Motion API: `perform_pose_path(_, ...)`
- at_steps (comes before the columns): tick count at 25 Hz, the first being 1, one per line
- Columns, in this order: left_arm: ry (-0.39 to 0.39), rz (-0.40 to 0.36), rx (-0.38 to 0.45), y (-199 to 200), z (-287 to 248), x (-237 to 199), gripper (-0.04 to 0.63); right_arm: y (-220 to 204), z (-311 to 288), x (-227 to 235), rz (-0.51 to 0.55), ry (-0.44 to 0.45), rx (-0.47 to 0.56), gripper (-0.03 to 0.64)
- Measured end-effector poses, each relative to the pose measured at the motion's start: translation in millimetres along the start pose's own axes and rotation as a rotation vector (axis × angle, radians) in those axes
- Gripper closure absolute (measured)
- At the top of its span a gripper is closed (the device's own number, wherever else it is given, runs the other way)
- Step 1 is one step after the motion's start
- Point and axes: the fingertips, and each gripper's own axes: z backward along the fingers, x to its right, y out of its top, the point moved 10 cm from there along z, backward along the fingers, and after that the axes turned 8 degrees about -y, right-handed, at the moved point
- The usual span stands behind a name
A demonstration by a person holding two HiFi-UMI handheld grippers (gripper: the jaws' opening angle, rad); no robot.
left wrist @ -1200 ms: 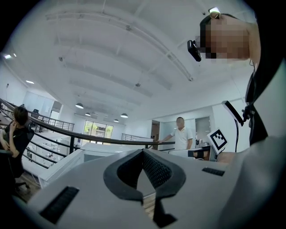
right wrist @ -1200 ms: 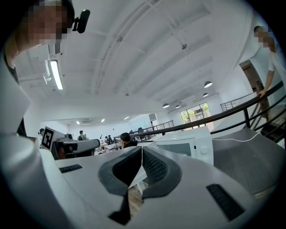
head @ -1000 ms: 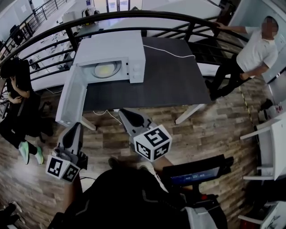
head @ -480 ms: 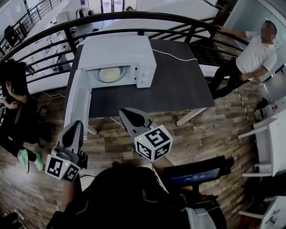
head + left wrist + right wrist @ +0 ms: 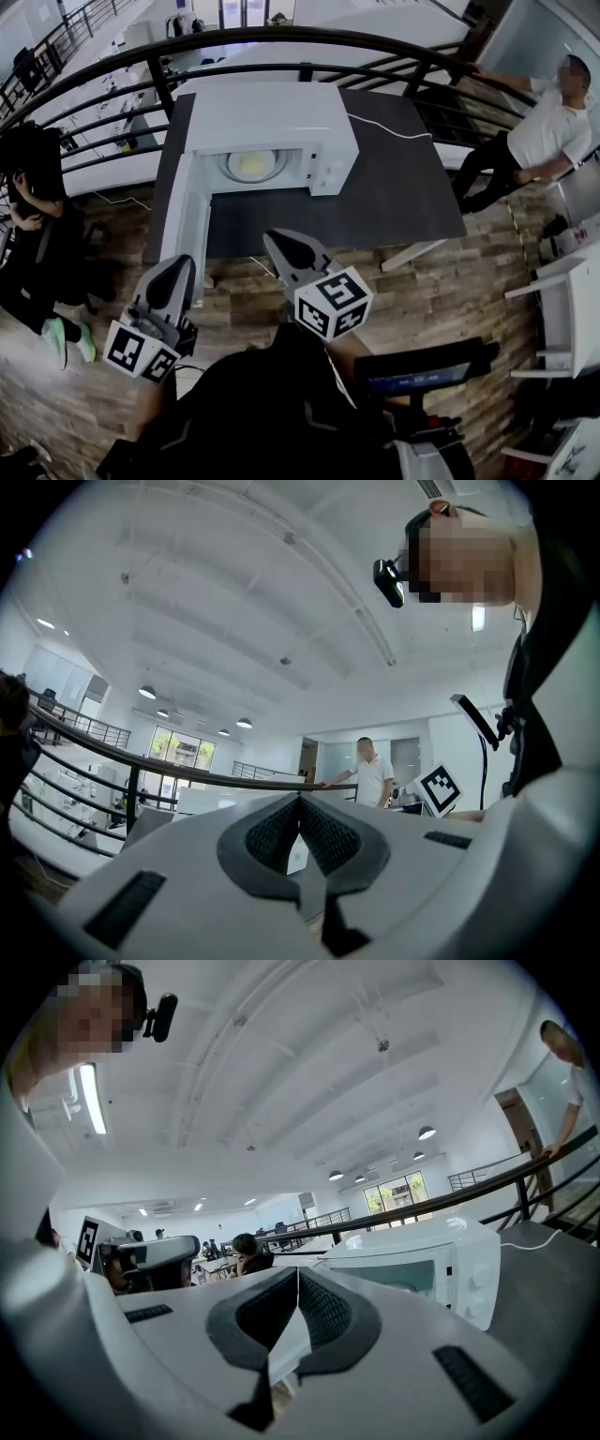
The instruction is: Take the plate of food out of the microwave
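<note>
Since a second ago the head view has closed in on the one dark rectangular table [image 5: 403, 197], and both grippers now sit nearer its front edge. One white boxy microwave [image 5: 272, 117] stands on the table's left part, its single white door [image 5: 186, 230] swung wide open to the left. Two onlookers are about: a bystander in a white shirt [image 5: 553, 127] at the railing and a bystander in black [image 5: 33, 178] at the left. Inside the microwave lies one round pale plate of yellowish food [image 5: 255, 166], untouched. Two grippers, the left gripper [image 5: 176, 267] and the right gripper [image 5: 281, 242], hover short of the table, each with jaws pressed together on nothing.
</note>
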Motion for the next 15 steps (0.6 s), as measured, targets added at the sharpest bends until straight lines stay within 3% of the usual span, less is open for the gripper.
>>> perform_pose_path(4,0.006,-0.007,-0.009,-3,-13,-6,0.591,-2,-15,17,-0.02,0.001,-0.008,0.615)
perform_pose_path(10,0.104,-0.015,-0.013,0,-54,-35,0.591,12,-75,66,-0.098,0.047,0.019,0.615)
perform_pose_path(15,0.164,-0.033,-0.009,2,-75,-46,0.591,4,-115,97,-0.203,0.087,-0.02,0.614)
